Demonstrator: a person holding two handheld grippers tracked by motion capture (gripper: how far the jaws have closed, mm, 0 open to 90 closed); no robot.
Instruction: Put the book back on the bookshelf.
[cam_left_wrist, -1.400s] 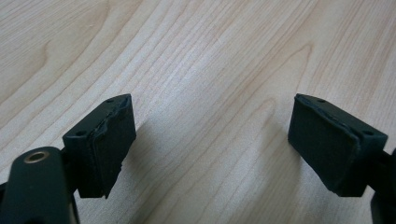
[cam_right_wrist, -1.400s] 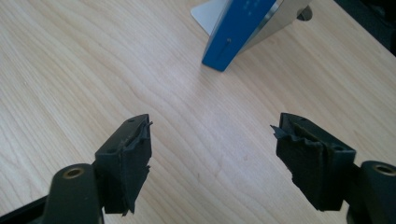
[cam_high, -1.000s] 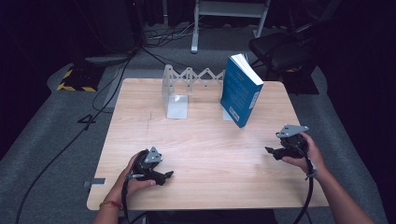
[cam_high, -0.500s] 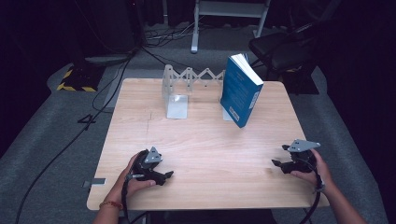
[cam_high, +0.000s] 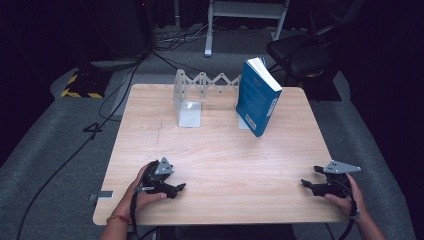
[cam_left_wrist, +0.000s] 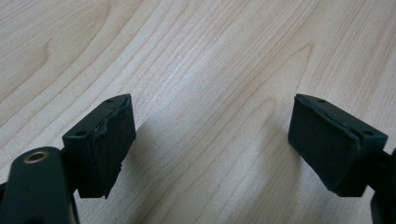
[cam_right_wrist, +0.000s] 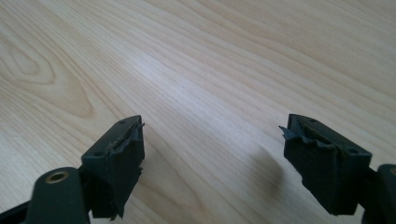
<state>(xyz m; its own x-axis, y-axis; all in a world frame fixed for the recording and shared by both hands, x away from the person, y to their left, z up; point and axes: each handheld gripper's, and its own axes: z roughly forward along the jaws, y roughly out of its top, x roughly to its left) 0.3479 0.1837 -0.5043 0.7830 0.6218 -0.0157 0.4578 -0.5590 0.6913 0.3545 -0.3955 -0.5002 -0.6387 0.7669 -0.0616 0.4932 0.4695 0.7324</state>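
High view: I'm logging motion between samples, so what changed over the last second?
The right tool drew back toward the person and the table's near right corner, open, holding nothing. The left tool, the blue book and the metal bookend rack stayed put.
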